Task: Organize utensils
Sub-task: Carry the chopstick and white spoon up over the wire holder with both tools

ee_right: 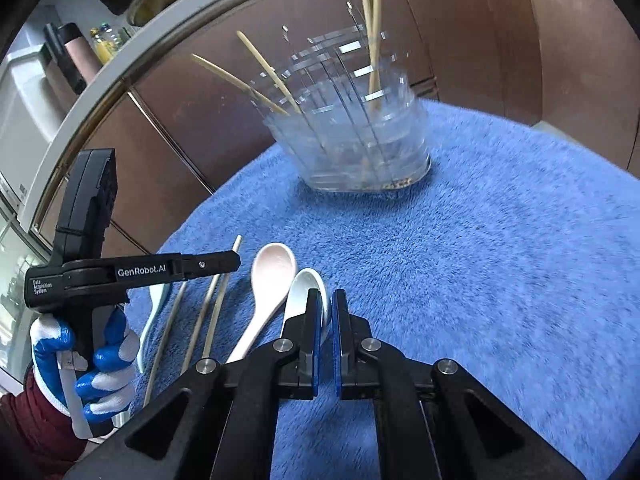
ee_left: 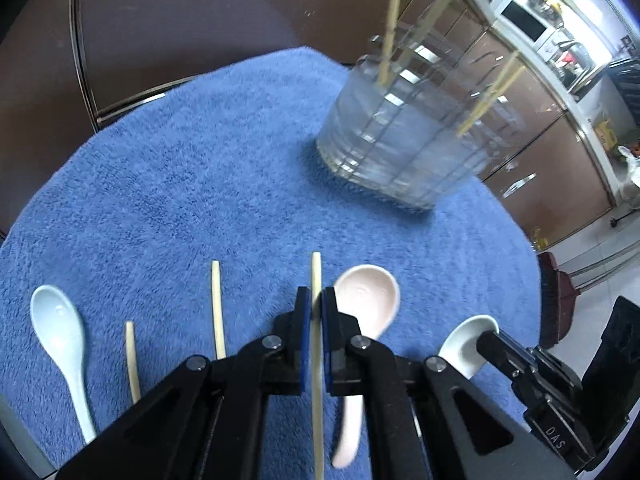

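Note:
My left gripper (ee_left: pixel 317 300) is shut on a pale chopstick (ee_left: pixel 317 272), just above the blue towel (ee_left: pixel 180 184). Two more chopsticks (ee_left: pixel 216 308) and a light blue spoon (ee_left: pixel 60 328) lie to its left, a pink spoon (ee_left: pixel 370 292) to its right. My right gripper (ee_right: pixel 327 308) is shut on the rim of a white spoon (ee_right: pixel 302 292), which also shows in the left wrist view (ee_left: pixel 466 344). A clear divided holder (ee_right: pixel 352 144) stands farther back with several chopsticks (ee_right: pixel 374 40) upright in it; it also shows in the left wrist view (ee_left: pixel 404 136).
The towel covers a round table with brown cabinets (ee_right: pixel 192 120) behind. A counter with a microwave (ee_left: pixel 524 20) is at the far right. A gloved hand (ee_right: pixel 88 360) holds the left gripper (ee_right: pixel 232 262). The pink spoon (ee_right: pixel 268 280) lies beside the white one.

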### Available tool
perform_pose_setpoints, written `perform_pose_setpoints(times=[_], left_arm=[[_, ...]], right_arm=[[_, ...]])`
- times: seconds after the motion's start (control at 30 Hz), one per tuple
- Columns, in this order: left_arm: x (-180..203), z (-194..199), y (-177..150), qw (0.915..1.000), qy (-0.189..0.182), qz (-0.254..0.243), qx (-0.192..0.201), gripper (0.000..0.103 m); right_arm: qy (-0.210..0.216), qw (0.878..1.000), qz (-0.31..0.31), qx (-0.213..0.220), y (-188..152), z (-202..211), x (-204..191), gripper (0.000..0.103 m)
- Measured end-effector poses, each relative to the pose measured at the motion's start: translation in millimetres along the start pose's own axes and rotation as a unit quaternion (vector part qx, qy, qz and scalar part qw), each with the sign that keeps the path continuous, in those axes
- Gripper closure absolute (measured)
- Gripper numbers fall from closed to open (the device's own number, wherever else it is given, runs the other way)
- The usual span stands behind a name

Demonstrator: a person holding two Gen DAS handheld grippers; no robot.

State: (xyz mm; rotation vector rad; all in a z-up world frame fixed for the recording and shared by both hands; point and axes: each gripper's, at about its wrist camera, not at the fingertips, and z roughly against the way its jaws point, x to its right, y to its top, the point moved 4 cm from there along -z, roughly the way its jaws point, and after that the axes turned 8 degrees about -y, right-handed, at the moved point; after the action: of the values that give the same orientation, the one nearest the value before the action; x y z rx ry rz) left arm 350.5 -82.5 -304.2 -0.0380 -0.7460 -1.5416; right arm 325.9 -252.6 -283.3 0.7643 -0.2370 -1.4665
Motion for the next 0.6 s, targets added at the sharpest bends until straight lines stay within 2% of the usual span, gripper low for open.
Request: perform_pose_setpoints(times=[0.6], left_arm=[[33.0, 124.5, -35.8, 0.9933, -0.036, -0.047, 0.099, 0.099]], right_arm=[[-0.038, 0.996, 0.011, 0.077, -38.8, 118.2, -46.0, 0.098]])
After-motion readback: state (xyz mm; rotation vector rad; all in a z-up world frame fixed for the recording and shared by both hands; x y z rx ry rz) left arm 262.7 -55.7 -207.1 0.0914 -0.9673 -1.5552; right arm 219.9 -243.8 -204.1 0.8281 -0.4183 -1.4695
